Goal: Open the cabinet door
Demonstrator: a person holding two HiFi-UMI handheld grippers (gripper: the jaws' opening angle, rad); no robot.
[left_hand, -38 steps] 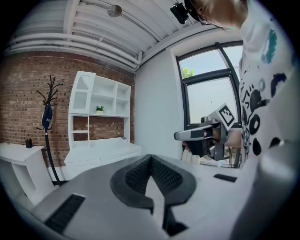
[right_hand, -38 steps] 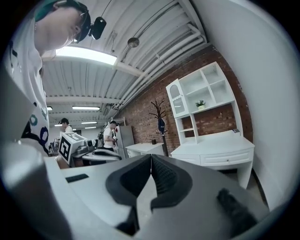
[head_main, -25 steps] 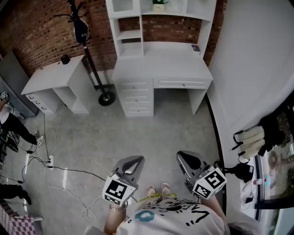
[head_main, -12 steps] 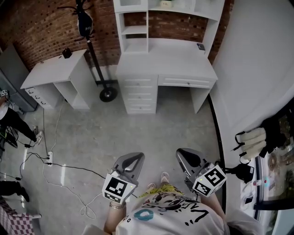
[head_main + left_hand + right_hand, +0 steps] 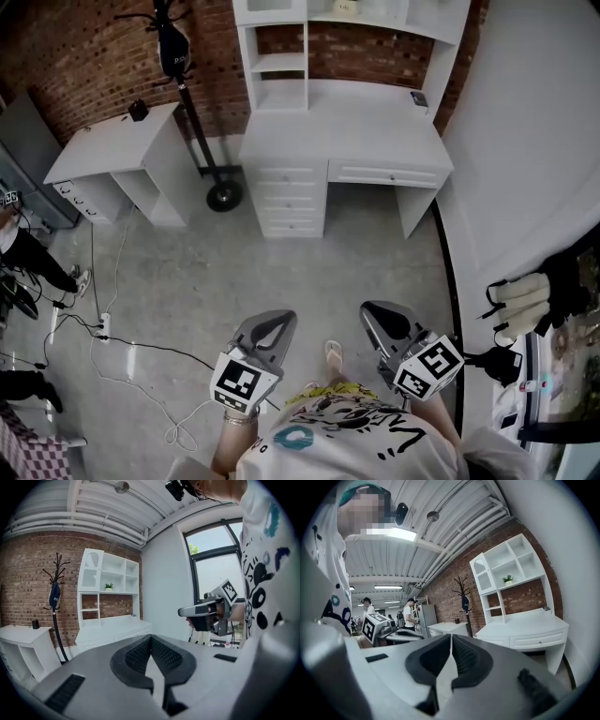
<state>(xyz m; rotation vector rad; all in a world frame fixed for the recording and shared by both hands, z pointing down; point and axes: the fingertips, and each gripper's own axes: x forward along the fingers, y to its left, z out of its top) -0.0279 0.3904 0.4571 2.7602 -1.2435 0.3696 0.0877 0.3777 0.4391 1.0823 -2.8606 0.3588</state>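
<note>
Concrete floor (image 5: 281, 272), brick back wall (image 5: 84, 56), curved white wall to the right. A white desk (image 5: 347, 127) with drawers and a shelf unit on top stands against the brick, straight ahead of both grippers and well apart from them.

The cabinet door (image 5: 91, 569) is the arched white one at the shelf unit's upper left. It is up and ahead of the left gripper (image 5: 150, 639), far out of reach, and looks shut. A small potted plant (image 5: 108, 586) sits in the open shelf just right of it.

The left gripper's jaws are pressed together, nothing between them. The right gripper (image 5: 451, 637) is the same, jaws closed tip to tip and empty. Both are held low in front of the person, side by side with a gap between them, pointing toward the desk. One sandaled foot (image 5: 333, 353) shows on the floor between them.

Ahead and left of the left gripper are a coat stand (image 5: 192, 122) with a dark bag, then a smaller white desk (image 5: 103, 150). A power strip (image 5: 103, 328) and cables lie on the floor off to its left. Pale gloves (image 5: 520, 298) lie on a ledge right of the right gripper. The right gripper view shows people standing in the far background.
</note>
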